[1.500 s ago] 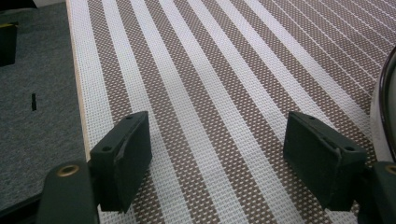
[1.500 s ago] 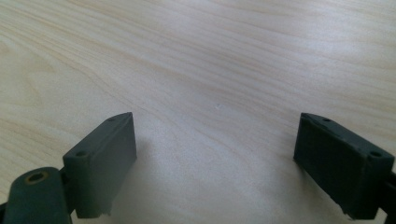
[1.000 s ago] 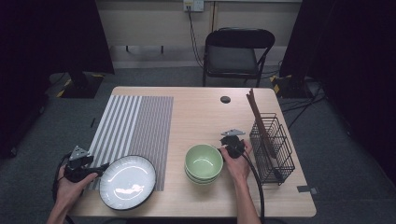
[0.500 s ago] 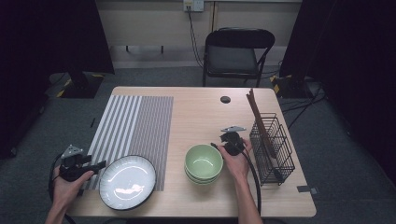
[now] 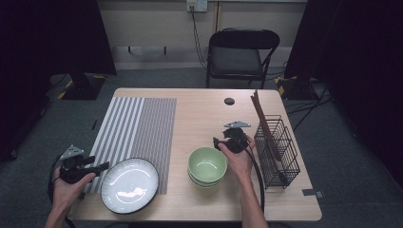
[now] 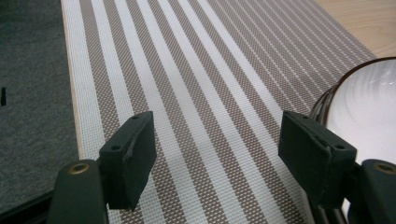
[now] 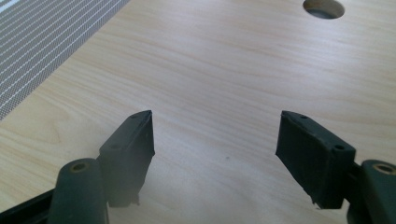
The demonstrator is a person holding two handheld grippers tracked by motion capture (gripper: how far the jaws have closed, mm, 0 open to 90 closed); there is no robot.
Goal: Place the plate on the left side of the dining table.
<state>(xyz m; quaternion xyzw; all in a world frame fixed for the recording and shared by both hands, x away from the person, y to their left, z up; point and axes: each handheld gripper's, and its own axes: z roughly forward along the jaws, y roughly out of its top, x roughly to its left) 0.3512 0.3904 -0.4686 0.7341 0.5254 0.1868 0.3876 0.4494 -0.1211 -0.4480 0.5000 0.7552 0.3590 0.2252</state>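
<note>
Green bowls (image 5: 207, 166): a nested stack, smooth and glazed, pale green, round with a deep well. Stack sits on bare wood near the front edge of the table (image 5: 199, 111), between the plate (image 5: 129, 185) and the wire rack (image 5: 277, 149).

Right gripper (image 5: 217, 142) hovers just behind the stack's far rim, above the tabletop. Jaws have just been closing but stand apart, nothing between them; its own view looks past them at light wood grain and a round cable hole (image 7: 323, 8).

Left gripper (image 5: 104, 166) sits at the plate's left rim, over the mat's front corner. Jaws apart, empty; the plate's dark-edged rim (image 6: 369, 116) lies right beside one jaw, not pinched.

Plate: shallow, glossy white, dark rim, overlapping the striped woven mat (image 5: 138, 128), which is coarse-textured in grey and white bands. Rack: thin black wire, open grid, with long brown sticks (image 5: 264, 124) leaning in it.

Risks, as judged:
- Glazed rims are slick; a shallow pinch on one bowl could slip or lift the stack crooked.
- Nested bowls may stick together and come up as one, then drop.
- Plate sits near the front table edge; a nudge from the left jaw could push it off.
- Right cable (image 5: 256, 175) trails beside the bowls and could snag.
</note>
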